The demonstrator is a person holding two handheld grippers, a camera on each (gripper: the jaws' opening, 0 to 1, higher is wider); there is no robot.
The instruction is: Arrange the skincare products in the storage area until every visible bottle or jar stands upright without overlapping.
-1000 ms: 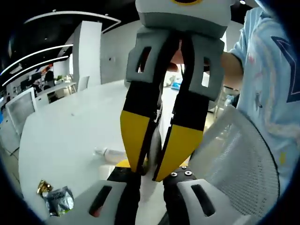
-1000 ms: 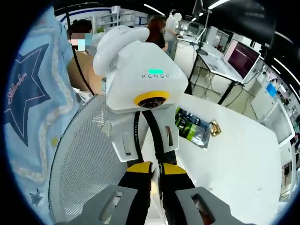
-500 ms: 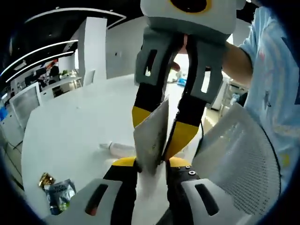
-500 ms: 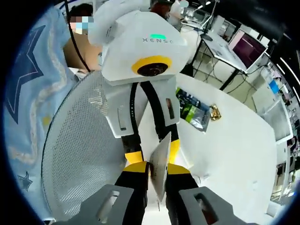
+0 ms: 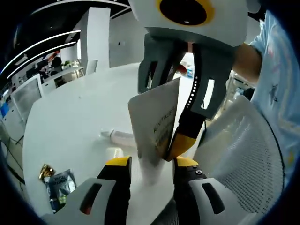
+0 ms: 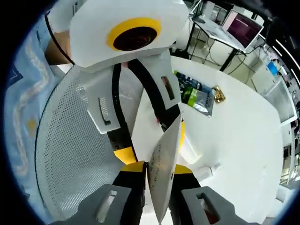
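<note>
The step in hand looks like a hand-over or a two-handed hold of a flat white box (image 5: 154, 124), a printed skincare carton, raised above the white table (image 5: 70, 122) and not yet set down. In the right gripper view the right tongs (image 6: 158, 172) are clenched on the box's lower edge, while the left tongs (image 6: 140, 145) reach in from above and pinch the same box. In the left gripper view the left tongs (image 5: 151, 164) sit at the box's bottom edge; whether they truly clamp it I cannot tell. A white tube (image 5: 119, 137) lies flat on the table, with a snack packet (image 5: 57, 186) well apart. Next, one pair of tongs likely has to release so the other can stand the box upright beside the white mesh basket (image 5: 243, 154).
</note>
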